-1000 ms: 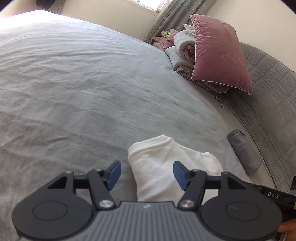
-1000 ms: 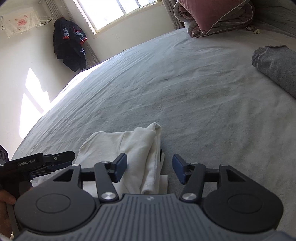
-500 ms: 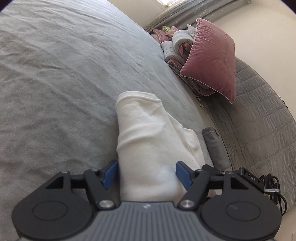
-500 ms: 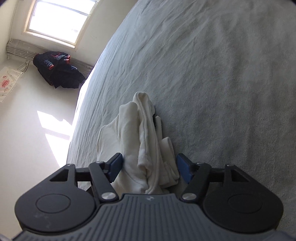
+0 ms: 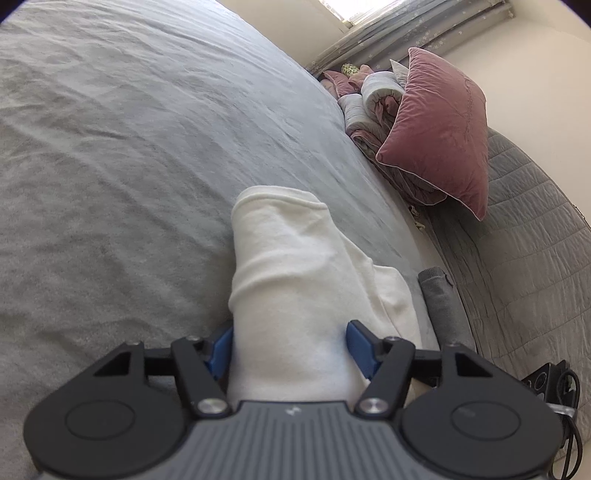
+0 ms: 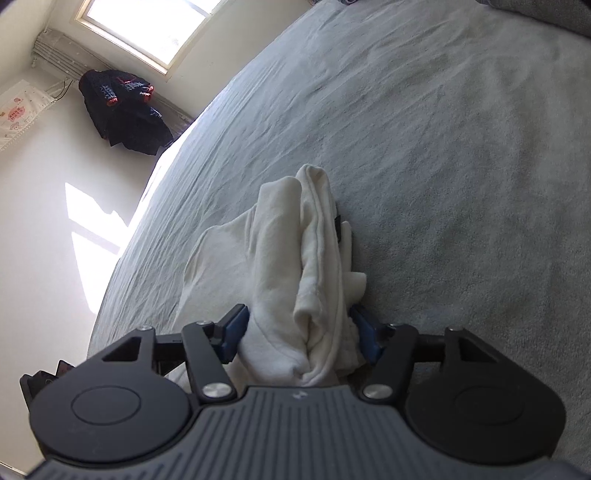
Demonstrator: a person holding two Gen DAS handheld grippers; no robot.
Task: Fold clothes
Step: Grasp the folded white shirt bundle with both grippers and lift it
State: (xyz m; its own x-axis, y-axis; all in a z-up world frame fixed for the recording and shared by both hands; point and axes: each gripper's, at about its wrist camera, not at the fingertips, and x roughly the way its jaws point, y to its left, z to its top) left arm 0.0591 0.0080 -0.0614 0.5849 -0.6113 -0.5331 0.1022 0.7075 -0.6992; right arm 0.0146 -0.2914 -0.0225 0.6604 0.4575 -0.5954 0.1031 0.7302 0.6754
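Note:
A folded white garment (image 5: 288, 266) lies on the grey bedcover (image 5: 129, 166), thick and rounded at its far end. My left gripper (image 5: 291, 350) is open and straddles one end of it, with the cloth filling the gap between the blue pads (image 5: 221, 350). From the opposite end, my right gripper (image 6: 299, 334) is also open around the white garment (image 6: 288, 258), whose loose layered edges show here. The jaws stand as wide as the bundle, with the pads at its sides. The cloth under each gripper body is hidden.
A rolled grey garment (image 5: 441, 306) lies just right of the white one, beside the quilted headboard (image 5: 535, 258). A pink pillow (image 5: 439, 125) leans on folded bedding further back. A dark jacket (image 6: 122, 110) hangs on the wall below a window (image 6: 155, 29).
Both grippers have moved in over the ends of the white garment, which now fills the gaps between their fingers. The finger spacing looks unchanged.

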